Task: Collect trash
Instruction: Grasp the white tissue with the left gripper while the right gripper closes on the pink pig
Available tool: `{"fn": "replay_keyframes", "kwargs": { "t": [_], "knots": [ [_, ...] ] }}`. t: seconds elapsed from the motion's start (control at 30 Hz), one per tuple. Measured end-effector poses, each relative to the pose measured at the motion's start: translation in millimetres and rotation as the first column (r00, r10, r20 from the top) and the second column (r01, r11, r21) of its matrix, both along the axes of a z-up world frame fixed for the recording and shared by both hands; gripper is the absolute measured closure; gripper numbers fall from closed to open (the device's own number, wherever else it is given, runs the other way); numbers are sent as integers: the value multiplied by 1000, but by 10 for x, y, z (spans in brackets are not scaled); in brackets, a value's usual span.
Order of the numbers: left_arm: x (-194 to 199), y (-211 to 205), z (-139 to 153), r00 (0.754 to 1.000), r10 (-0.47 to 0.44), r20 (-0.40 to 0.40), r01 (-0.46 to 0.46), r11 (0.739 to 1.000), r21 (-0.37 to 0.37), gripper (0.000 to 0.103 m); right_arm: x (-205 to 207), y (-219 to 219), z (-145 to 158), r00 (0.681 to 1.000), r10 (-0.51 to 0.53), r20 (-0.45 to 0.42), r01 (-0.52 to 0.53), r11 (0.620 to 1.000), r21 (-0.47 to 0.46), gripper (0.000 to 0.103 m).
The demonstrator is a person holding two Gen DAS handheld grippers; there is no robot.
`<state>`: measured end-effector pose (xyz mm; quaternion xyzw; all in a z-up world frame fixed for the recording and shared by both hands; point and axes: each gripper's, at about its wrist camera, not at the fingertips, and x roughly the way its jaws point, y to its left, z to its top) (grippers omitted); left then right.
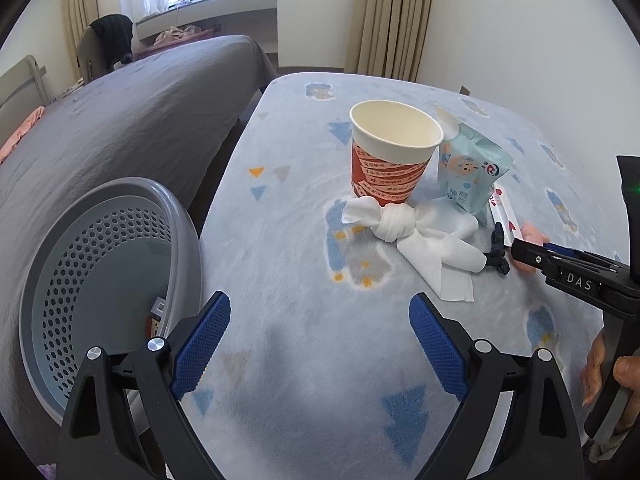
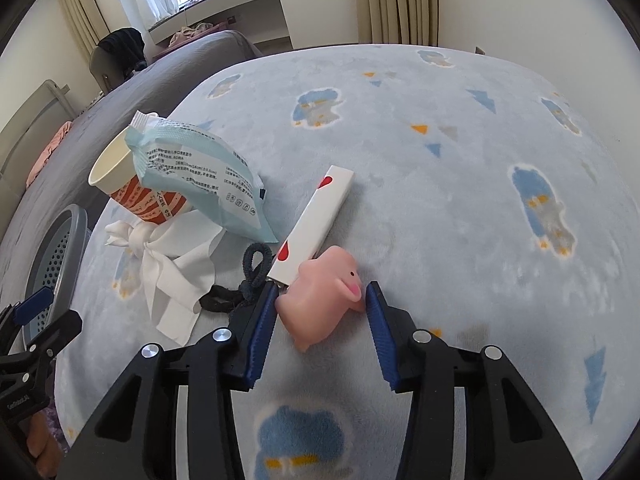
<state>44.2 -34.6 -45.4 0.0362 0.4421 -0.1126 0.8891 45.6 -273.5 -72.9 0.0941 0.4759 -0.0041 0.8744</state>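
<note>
Landmark: paper cup [image 1: 394, 152], upright on the blanket [image 1: 304, 240], open mouth up.
Cup material: paper, cream inside, red-orange printed band outside; tapered round shape; nothing visible inside.
Tissue [image 1: 416, 236]: white, soft, knotted into a bow shape; lies at the cup's foot, touching it, on the side nearer the left gripper.
Wipes pack [image 1: 468, 168]: pale blue glossy film pouch, crimped top, printed text on its back; leans against the cup on its right.
Box [image 2: 314, 222]: slim white cardboard, long rectangle, red heart marks; lies flat just beyond the pack, away from the cup.
Hair tie [image 2: 250, 276]: dark fabric loop, twisted; between the tissue and the box.
Toy [image 2: 324, 298]: pink, smooth, rubbery animal shape with a dot eye; near end of the box, well apart from the cup.
Blanket: fleecy, pale blue, triangle and cloud prints.
Basket [image 1: 104, 288]: grey plastic, round, perforated wall; left of the cup, past the blanket's edge; a small labelled item lies at the bottom, too small to identify.
Left gripper [image 1: 320, 330]: jaws wide, holding nothing, over bare blanket short of the tissue.
Right gripper [image 2: 322, 300]: jaws partly closed around the toy; blue ribbed pads at both flanks, firm grip cannot be confirmed.
</note>
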Motion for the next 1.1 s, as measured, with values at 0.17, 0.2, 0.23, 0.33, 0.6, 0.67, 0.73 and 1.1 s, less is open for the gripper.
{"fn": "replay_keyframes", "kwargs": {
  "t": [0.17,0.2,0.23,0.33,0.6,0.67,0.73,1.1],
  "knots": [
    [-43,10,15,1000,-1,9,1,1000,-1,14,-157,-4,67,1000,-12,16,12,1000,6,60],
    [-59,4,17,1000,-3,12,3,1000,1,14,-198,-19,80,1000,-20,17,20,1000,10,60],
    [-63,1,22,1000,-5,13,5,1000,1,14,-234,-31,93,999,-27,19,27,1000,14,60],
    [-85,-38,20,1000,-9,17,9,1000,10,14,-330,-99,120,998,-53,25,52,998,29,60],
    [-2,-245,38,1000,-21,10,21,1000,1,14,-530,-245,257,994,-91,61,87,994,61,60],
    [61,-297,36,1000,-18,4,18,1000,-7,14,-558,-269,290,993,-92,71,88,994,67,60],
    [118,-347,28,1000,-16,1,16,1000,-15,14,-579,-300,316,993,-95,77,89,993,77,60],
    [504,-719,-195,999,35,-16,-35,999,-33,14,-636,-379,500,989,-95,112,79,988,135,60]
  ]
}}
